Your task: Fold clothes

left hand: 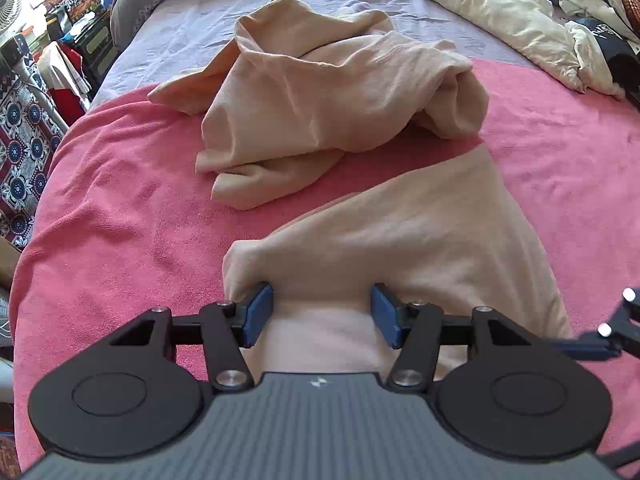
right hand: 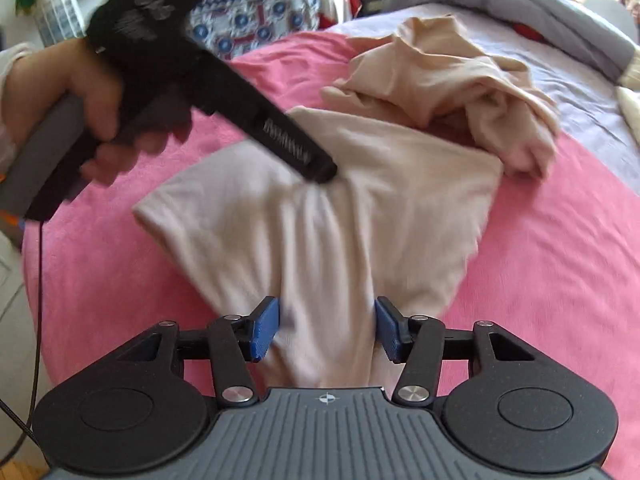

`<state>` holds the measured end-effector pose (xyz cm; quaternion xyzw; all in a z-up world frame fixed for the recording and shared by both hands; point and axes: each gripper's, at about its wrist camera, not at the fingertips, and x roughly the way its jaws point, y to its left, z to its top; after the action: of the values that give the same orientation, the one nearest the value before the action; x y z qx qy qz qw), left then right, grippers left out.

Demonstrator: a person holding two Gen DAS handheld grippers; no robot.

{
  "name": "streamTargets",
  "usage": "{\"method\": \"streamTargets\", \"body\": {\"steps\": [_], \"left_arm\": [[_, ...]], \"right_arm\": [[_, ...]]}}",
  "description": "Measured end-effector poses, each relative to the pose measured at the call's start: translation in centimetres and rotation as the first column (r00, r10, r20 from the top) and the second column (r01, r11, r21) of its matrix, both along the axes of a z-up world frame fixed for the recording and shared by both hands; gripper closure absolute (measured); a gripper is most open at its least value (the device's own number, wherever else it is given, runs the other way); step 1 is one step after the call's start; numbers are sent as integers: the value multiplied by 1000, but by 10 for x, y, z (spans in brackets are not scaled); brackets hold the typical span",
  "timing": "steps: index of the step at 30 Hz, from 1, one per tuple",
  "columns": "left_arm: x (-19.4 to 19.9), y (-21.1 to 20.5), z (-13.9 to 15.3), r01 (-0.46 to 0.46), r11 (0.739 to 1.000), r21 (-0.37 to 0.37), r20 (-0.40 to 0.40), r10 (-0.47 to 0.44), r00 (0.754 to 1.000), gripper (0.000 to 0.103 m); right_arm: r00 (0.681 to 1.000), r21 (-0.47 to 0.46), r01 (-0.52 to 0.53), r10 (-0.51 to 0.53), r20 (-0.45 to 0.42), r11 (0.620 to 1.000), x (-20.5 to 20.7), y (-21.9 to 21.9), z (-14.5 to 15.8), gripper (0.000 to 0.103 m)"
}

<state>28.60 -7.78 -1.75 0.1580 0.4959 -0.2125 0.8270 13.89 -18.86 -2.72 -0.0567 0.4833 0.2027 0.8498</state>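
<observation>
A beige garment lies on a pink towel spread over the bed. Its near part is stretched flat and its far part is bunched in a heap. My left gripper is open, its blue pads either side of the garment's near edge, the left pad touching a raised fold. My right gripper is open too, with a strip of the same garment running between its pads. In the right wrist view the left gripper's body and the hand holding it hang over the cloth.
A lilac sheet covers the far bed. A cream duvet and dark clothes lie at the far right, a grey pillow at the head. Boxes, a fan and patterned fabric stand off the bed's left side.
</observation>
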Motion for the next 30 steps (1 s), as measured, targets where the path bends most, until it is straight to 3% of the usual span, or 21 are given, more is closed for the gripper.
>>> {"method": "streamTargets", "body": {"steps": [2, 3, 6, 12, 14, 15, 18, 20, 22, 23, 26, 28, 30], "left_arm": [[0, 0, 0, 3, 1000, -2, 4, -3, 1000, 42], [0, 1, -1, 2, 1000, -3, 5, -2, 1000, 42], [-1, 2, -1, 0, 1000, -8, 10, 0, 1000, 42], [-16, 8, 5, 36, 999, 5, 54, -37, 998, 39], [-34, 21, 11, 3, 999, 50, 100, -8, 995, 23], [-44, 31, 13, -17, 997, 72, 119, 9, 993, 23], [-71, 64, 15, -58, 997, 56, 105, 52, 993, 23], [-84, 79, 16, -101, 993, 66, 89, 95, 991, 23], [-94, 87, 20, -130, 989, 66, 98, 123, 988, 24], [-99, 89, 24, -139, 988, 65, 109, 131, 985, 25], [-114, 87, 35, -119, 993, 24, 150, 114, 982, 25], [-123, 84, 38, -91, 996, -12, 163, 92, 982, 24], [-125, 79, 27, -82, 997, -4, 143, 82, 986, 24]], "right_arm": [[999, -46, -31, 30, -21, 998, -16, 3, 1, 41], [997, -77, -55, 51, -51, 995, -22, 5, 2, 33], [988, -94, -76, 62, -138, 993, -31, 2, 8, 31], [998, -57, 40, -38, 47, 998, 10, -18, 48, 28], [994, -86, 45, -36, 106, 995, 34, -15, 46, 28], [991, -100, 41, -27, 130, 994, 45, -14, 44, 29], [989, -29, 31, -27, 148, 999, 76, -14, 37, 29], [997, 51, 14, -18, 81, 999, 99, -8, 22, 28], [999, 26, 14, -13, -31, 1000, 123, 1, -8, 24], [999, 12, 14, -13, -46, 1000, 129, 5, -11, 21], [1000, 46, -7, 7, 17, 999, 134, 11, 15, 29], [997, 141, -53, 44, 68, 989, 132, 11, 37, 29], [993, 222, -111, 102, 53, 969, 136, 16, 49, 30]]}}
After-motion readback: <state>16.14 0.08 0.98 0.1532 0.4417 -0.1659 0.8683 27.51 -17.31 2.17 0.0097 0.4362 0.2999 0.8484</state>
